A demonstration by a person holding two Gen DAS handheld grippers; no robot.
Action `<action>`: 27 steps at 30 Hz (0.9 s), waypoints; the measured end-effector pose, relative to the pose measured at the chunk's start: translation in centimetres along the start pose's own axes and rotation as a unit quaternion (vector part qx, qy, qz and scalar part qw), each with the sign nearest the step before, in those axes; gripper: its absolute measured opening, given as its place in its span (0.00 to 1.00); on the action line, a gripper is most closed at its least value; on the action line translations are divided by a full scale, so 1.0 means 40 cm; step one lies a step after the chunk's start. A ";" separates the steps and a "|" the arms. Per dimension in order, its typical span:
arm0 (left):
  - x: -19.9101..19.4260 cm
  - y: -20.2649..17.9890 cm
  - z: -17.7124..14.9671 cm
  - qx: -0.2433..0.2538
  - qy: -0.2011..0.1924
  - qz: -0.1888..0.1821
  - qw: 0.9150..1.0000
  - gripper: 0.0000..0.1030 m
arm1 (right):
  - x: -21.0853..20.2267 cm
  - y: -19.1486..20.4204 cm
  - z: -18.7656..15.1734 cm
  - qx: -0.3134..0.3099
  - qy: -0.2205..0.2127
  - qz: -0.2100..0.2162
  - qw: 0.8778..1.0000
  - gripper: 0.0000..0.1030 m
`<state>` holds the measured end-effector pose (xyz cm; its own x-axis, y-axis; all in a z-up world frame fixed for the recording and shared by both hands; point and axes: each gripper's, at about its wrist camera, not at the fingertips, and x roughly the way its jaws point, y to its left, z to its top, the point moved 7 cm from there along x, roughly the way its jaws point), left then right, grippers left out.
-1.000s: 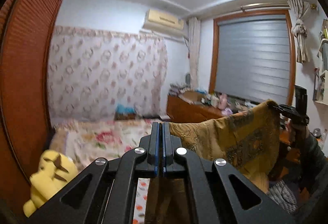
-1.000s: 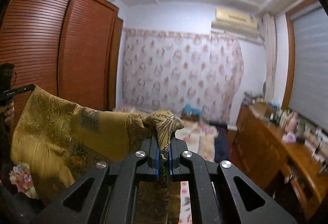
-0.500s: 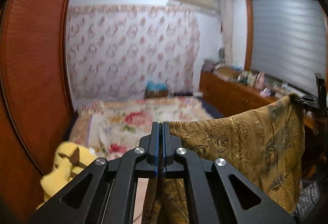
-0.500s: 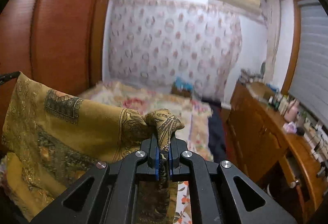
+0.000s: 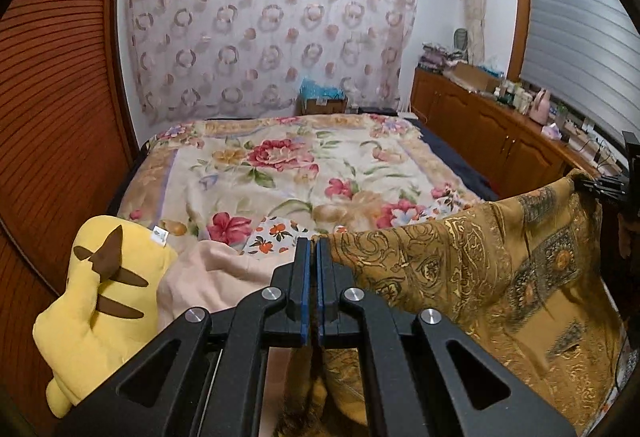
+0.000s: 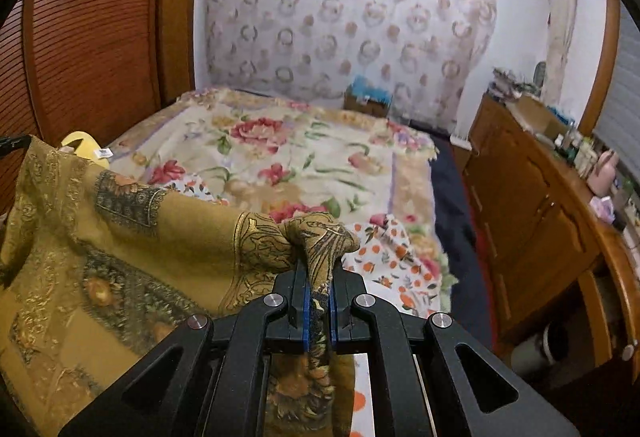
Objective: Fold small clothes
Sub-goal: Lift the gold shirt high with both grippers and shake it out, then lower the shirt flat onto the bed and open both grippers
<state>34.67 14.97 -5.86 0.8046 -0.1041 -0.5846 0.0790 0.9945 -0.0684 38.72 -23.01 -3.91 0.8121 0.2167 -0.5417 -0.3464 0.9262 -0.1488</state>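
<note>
Each camera sits just behind its own tongs, looking forward along the two fingers and tilted down over the bed toward the patterned curtain beyond. Both views share the bed, the curtain, and the cloth stretched between the tongs.

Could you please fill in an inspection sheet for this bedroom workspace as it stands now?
Surface: bed under a floral blanket.
Job's things: gold patterned cloth, hanging between both grippers.
Clutter: yellow plush, pink cloth, orange-dotted cloth.
Grippers: left gripper and right gripper each shut on a cloth corner.
Cables: nothing seen.
Surroundings: wardrobe, cluttered wooden sideboard, wall drape.
</note>
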 end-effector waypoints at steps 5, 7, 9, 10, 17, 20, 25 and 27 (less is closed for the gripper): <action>0.054 0.016 0.007 0.001 0.012 -0.002 1.000 0.04 | 0.044 -0.017 0.041 0.009 0.022 0.005 1.000 0.06; 0.064 0.022 0.010 0.002 0.014 0.002 1.000 0.04 | 0.079 -0.019 0.034 0.015 0.031 0.006 0.999 0.06; 0.065 0.024 0.014 0.008 0.015 0.003 1.000 0.04 | 0.099 -0.027 0.029 0.024 0.043 0.006 0.999 0.14; 0.062 0.023 0.014 0.011 0.016 0.003 1.000 0.14 | 0.097 -0.027 0.022 0.028 0.044 0.003 0.999 0.20; 0.024 0.014 -0.017 0.007 0.019 -0.016 1.000 0.77 | 0.069 -0.020 0.024 0.046 0.029 0.011 0.998 0.49; -0.009 -0.004 -0.047 0.004 0.016 -0.022 1.000 0.77 | 0.019 0.001 0.021 0.048 0.017 0.027 0.998 0.52; -0.061 -0.044 -0.097 0.003 0.015 -0.028 1.000 0.77 | -0.095 0.034 -0.005 0.052 -0.006 0.061 0.997 0.70; -0.074 -0.055 -0.115 0.001 0.015 -0.027 1.000 0.77 | -0.145 0.044 -0.010 0.047 -0.018 0.065 0.997 0.72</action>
<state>29.41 13.06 -7.68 0.7810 -0.1584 -0.6042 0.1239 0.9874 -0.0988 33.20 -22.74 -1.35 0.7800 0.3459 -0.5216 -0.4053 0.9142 0.0000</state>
